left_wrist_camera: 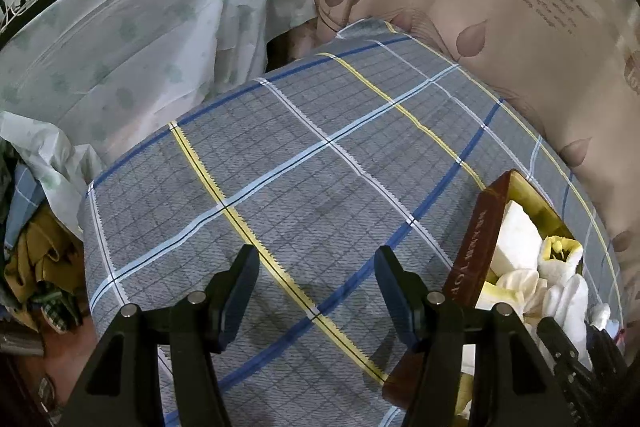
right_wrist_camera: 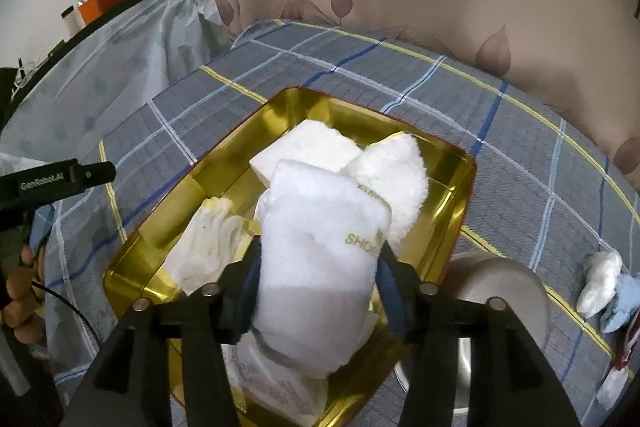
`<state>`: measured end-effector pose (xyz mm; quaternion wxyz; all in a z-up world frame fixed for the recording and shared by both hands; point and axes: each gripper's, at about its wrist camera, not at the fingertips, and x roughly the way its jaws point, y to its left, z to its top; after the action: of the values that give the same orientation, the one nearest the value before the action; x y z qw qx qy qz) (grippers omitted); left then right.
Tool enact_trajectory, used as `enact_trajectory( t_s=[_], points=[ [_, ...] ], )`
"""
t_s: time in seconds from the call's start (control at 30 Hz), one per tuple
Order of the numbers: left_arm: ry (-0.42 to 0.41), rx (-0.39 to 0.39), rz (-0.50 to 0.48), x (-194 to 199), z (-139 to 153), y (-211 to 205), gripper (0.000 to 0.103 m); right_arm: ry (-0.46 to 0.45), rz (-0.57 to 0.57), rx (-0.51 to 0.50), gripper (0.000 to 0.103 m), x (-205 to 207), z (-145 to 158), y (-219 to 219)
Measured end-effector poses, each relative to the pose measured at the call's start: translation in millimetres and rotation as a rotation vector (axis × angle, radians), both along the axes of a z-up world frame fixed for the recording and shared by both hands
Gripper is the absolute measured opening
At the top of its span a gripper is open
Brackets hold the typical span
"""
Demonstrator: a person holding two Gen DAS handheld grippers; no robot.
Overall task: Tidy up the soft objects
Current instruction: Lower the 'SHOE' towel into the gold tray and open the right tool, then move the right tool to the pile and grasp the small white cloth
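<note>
my right hand-held gripper (right_wrist_camera: 318,267) has a rolled white towel (right_wrist_camera: 320,267) between its fingers, straight over the gold-lined tin box (right_wrist_camera: 460,187) that sits on the plaid-covered surface (right_wrist_camera: 520,131). the pads flank the roll at its lower half and look to be just at its sides; whether they press on it i cannot tell, as the left side is blurred. the roll's long axis runs away from me, along the fingers, with its gold-lettered end pointing into the box. below and beyond it lie the towels already in the box: a folded white one (right_wrist_camera: 304,147), a fluffy white one (right_wrist_camera: 396,171) and a yellowish one (right_wrist_camera: 208,247).

so the drop is straight down: i judge the roll should land in the near part of the box, on top of the others.

my left hand-held gripper (left_wrist_camera: 316,283) stands wide and empty over bare plaid, with the box off to its right, so my right hand is the nearer.

more soft pieces, white and pale blue (right_wrist_camera: 604,283), wait on the surface to my right.
</note>
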<state>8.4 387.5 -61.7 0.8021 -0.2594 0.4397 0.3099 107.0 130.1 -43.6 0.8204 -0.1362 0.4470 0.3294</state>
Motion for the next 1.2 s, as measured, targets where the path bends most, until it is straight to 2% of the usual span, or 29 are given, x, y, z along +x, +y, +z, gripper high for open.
enact_trajectory(
  t_s=[0.07,0.13,0.4,0.6,0.93,1.03,1.2],
  points=[
    [0.002,0.002,-0.001,1,0,-1,0.061,-0.013,0.003,0.019,0.064,-3,6,-6],
    [0.001,0.003,-0.004,1,1,-2,0.061,-0.028,0.001,0.029,0.067,-5,12,-10],
    [0.000,0.017,-0.012,3,2,-6,0.061,-0.039,-0.046,0.090,0.067,-14,37,-48],
    [-0.004,0.037,-0.056,7,5,-15,0.061,-0.047,-0.137,0.036,0.067,-12,37,-112],
    [0.003,0.085,-0.130,15,7,-34,0.061,-0.015,-0.459,-0.114,0.067,19,30,-268],
    [0.003,0.085,-0.136,16,7,-36,0.061,0.010,-0.543,-0.168,0.067,30,19,-306],
    [0.001,0.090,-0.151,17,7,-40,0.061,0.064,-0.609,-0.201,0.067,43,-3,-340]
  ],
)
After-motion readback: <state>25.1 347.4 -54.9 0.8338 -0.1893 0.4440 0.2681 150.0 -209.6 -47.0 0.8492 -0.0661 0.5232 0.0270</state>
